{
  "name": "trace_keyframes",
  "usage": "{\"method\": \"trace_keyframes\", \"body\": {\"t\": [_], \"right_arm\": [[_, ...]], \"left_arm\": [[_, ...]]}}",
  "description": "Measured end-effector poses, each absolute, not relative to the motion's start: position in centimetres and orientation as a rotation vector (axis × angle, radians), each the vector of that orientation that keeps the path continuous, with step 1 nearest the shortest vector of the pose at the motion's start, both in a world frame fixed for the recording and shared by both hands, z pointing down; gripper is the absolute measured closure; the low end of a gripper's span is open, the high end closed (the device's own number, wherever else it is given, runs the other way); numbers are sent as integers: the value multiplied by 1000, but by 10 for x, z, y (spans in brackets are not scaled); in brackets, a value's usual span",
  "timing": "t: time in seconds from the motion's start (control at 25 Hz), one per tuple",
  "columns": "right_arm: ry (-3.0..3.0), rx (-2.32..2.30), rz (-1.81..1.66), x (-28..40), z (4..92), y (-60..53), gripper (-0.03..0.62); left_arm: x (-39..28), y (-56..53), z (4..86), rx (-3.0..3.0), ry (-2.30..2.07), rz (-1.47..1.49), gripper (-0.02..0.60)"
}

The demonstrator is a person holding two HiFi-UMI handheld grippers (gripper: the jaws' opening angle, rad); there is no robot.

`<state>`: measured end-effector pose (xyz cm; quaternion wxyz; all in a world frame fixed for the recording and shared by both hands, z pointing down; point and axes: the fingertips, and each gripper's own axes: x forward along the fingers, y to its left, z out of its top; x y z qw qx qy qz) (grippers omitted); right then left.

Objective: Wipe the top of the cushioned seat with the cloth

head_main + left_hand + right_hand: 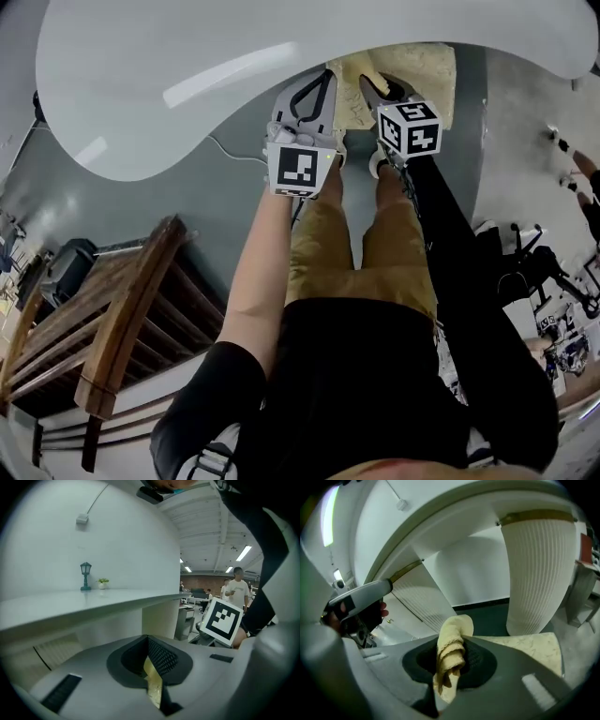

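A yellow cloth (353, 82) is stretched between my two grippers, above the cream patterned cushioned seat (427, 67) that lies under the white table's edge. My left gripper (322, 86) is shut on one end of the cloth (153, 682), a thin yellow strip pinched in its jaws. The other end, a bunched fold of cloth (450, 656), is pinched in my right gripper (377, 92). The seat's top (536, 649) shows just beyond the right jaws. Both grippers are close together in front of the person's knees.
A large white table (234, 66) overhangs the seat, and its ribbed white pedestal (540, 573) stands behind the seat. A wooden slatted bench (112, 323) is at the left. A small lamp figurine (85, 576) and a plant (103, 581) stand on a ledge. People stand far off (236, 587).
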<state>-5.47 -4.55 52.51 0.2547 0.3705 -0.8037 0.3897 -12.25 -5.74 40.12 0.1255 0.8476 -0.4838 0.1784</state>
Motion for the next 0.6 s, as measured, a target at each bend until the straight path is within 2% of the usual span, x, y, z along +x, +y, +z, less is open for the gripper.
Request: {"method": "trace_keyframes", "body": {"t": [0.2, 0.32, 0.6], "right_arm": [[-2157, 921, 1328, -100, 570, -51, 537], [-2077, 917, 1349, -120, 602, -46, 537], [-1881, 1053, 1348, -82, 642, -48, 539]], "left_arm": [[-140, -56, 427, 2470, -1362, 543, 577], [-152, -50, 435, 2466, -1347, 567, 577], [-145, -50, 440, 2456, -1324, 561, 577]]}}
